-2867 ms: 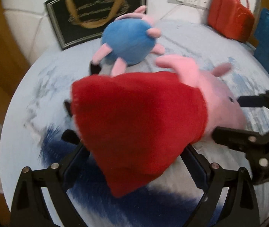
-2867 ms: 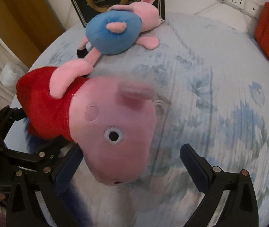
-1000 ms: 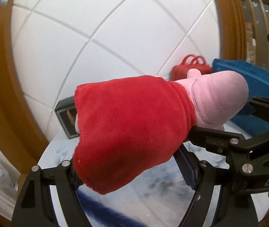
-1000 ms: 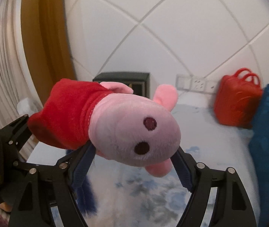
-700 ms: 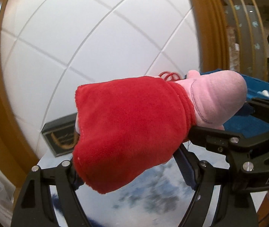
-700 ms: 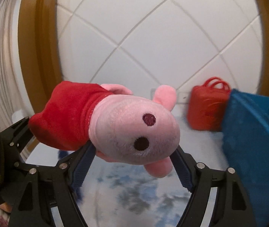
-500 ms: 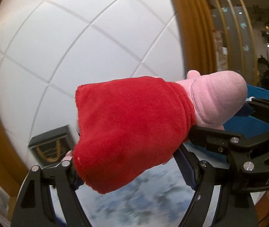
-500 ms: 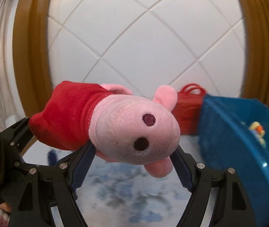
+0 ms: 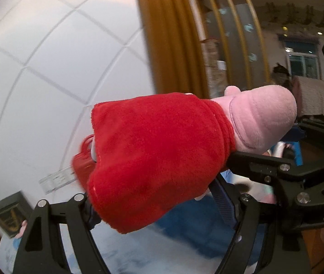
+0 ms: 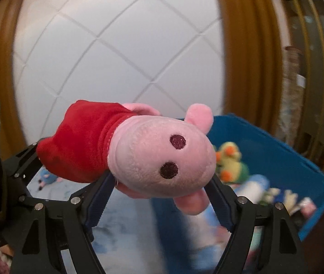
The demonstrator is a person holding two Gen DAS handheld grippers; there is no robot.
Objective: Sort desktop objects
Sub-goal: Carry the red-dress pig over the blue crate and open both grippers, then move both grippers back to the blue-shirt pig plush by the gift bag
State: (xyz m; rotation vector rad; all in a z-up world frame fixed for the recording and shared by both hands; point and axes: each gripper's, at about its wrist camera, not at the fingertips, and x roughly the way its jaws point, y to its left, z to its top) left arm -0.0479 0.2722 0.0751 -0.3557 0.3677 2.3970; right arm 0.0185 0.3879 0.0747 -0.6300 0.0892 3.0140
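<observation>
Pig toy (image 10: 139, 155) hangs crosswise between both grippers: my left gripper (image 9: 159, 196) has its jaws closed on the red dress, my right gripper (image 10: 159, 196) on the pink head. Blue bin (image 10: 282, 157) sits ahead-right, nearer my right hand, I judge.

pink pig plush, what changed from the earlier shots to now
The pink pig plush was lifted off the patterned table and swung right; the blue bin of toys has come into view beneath and behind it. The blue-bodied plush stayed on the table. Unchanged: left gripper clamps the red dress, right gripper the head.
</observation>
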